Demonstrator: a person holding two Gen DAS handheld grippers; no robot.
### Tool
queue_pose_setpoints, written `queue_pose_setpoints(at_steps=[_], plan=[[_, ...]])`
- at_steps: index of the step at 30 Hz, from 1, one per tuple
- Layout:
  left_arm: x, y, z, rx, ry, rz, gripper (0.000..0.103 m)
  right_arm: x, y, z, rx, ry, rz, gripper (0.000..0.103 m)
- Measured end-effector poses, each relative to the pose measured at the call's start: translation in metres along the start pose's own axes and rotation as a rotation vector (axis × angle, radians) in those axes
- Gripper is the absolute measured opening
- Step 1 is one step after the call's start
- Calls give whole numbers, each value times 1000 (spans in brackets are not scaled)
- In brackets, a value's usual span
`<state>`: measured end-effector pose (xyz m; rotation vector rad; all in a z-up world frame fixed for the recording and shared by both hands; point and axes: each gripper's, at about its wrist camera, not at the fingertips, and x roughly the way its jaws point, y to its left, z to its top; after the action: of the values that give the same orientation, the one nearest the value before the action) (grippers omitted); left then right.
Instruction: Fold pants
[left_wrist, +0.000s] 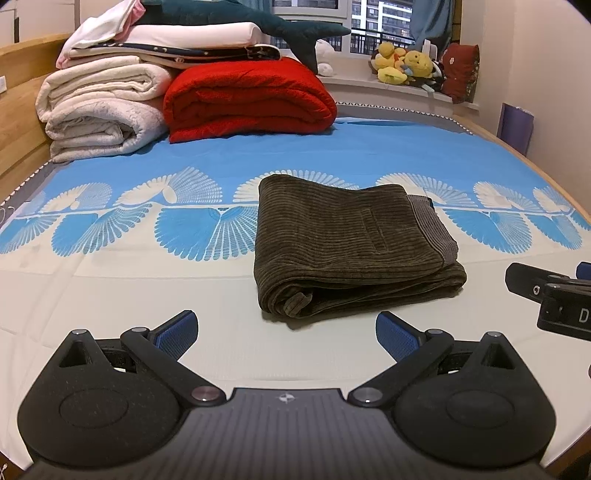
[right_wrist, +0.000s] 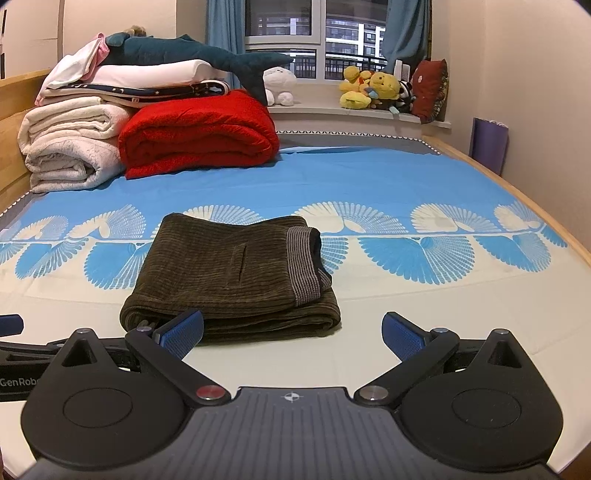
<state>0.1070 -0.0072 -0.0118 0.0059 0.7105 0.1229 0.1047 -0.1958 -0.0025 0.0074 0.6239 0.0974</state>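
Note:
Dark olive corduroy pants (left_wrist: 347, 247) lie folded into a thick rectangle on the bed sheet (left_wrist: 147, 280), with a grey striped waistband at the right side. In the right wrist view the same pants (right_wrist: 229, 277) sit left of centre. My left gripper (left_wrist: 286, 334) is open, just short of the bundle's near edge, holding nothing. My right gripper (right_wrist: 291, 336) is open too, its left blue pad (right_wrist: 183, 332) close to the bundle's near edge; contact cannot be told. Part of the right gripper (left_wrist: 554, 295) shows at the right edge of the left wrist view.
A red folded blanket (left_wrist: 247, 99) and a stack of white blankets (left_wrist: 99, 107) with a plush shark (left_wrist: 240, 18) fill the bed's far left. Soft toys (left_wrist: 406, 66) line the window sill. A wooden bed rim (right_wrist: 517, 199) runs along the right.

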Motion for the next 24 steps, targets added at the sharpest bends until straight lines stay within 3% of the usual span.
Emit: queue_pose_setpoints(at_steps=[24], plan=[[0, -4, 0, 13, -7, -7, 103, 0, 0, 0, -2, -2, -3, 102]])
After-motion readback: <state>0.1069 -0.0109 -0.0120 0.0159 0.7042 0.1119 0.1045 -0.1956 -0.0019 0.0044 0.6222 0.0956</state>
